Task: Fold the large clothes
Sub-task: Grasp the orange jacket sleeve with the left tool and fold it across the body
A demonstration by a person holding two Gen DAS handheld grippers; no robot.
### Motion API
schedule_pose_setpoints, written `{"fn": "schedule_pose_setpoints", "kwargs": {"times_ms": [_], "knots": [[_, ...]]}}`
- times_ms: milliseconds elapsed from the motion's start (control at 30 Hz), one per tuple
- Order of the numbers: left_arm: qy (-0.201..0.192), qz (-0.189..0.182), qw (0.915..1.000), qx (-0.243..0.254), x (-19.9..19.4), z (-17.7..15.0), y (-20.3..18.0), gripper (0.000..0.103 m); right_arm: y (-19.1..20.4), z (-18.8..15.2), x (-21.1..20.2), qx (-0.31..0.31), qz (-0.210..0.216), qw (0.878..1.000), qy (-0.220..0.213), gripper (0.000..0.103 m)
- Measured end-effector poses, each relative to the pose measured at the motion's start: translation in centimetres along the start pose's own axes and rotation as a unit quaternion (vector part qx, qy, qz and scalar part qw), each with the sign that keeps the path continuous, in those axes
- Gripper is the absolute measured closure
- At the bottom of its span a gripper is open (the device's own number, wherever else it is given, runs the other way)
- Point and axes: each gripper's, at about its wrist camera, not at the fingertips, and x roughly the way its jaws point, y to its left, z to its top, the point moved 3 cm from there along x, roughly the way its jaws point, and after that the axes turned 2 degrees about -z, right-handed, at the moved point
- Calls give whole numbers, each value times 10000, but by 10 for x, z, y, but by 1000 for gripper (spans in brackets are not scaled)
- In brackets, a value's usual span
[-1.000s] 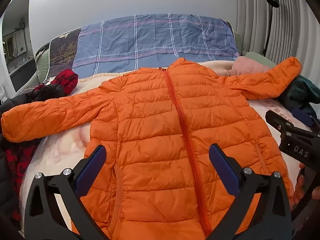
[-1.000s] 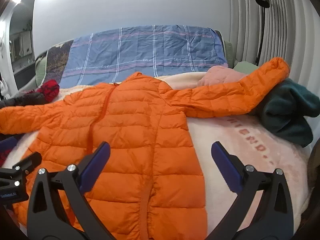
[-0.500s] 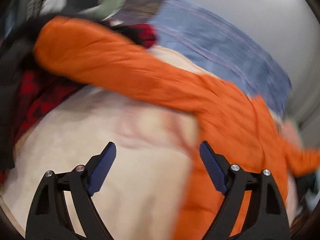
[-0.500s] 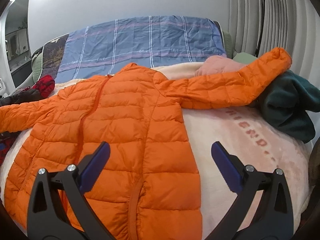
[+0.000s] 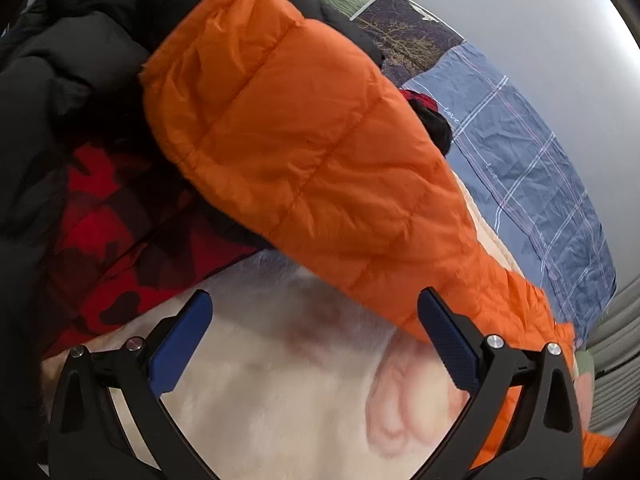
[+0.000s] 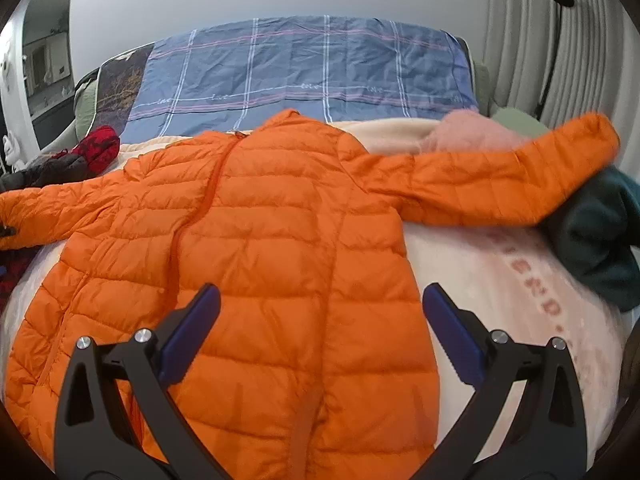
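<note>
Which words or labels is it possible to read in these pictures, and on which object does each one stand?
"love": small white script, repeated along the stripes of the blue plaid cover, also readable in the left wrist view.
Pink capital letters on the cream blanket: too blurred to read with certainty.
Orange jacket: no text visible.

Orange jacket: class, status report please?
Both hand-held grippers open, left, right. Orange jacket flat, unfolded. Left sleeve overlaps black coat.

A home bedroom; a bed (image 6: pixel 520 280) with a plaid duvet (image 6: pixel 304 68), clothes strewn about.
</note>
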Motion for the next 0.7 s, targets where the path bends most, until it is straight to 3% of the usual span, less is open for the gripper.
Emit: {"fn": "schedule_pose_setpoints", "kwargs": {"times_ms": [233,333,467,567,633,700], "knots": [[-84,-43,9998,-177,15,21,3,1,20,5,10,-230,14,9997,39,2],[-3,-87,9980,-628,27,29,20,1,28,3,13,-378,-11,9993,50,2],[-164,-444,9897,-1349,32,42,45,3,35,4,16,-571,-30,9984,44,2],[-325,-661,9895,-1240,25,58,41,36,36,6,16,-604,-81,9981,-50,2],[-465,-670,9928,-872,16,69,29,82,36,6,15,-588,-84,9982,-95,2],[-628,-610,9951,-466,2,77,10,97,35,5,17,-585,-77,9982,-100,2]]}}
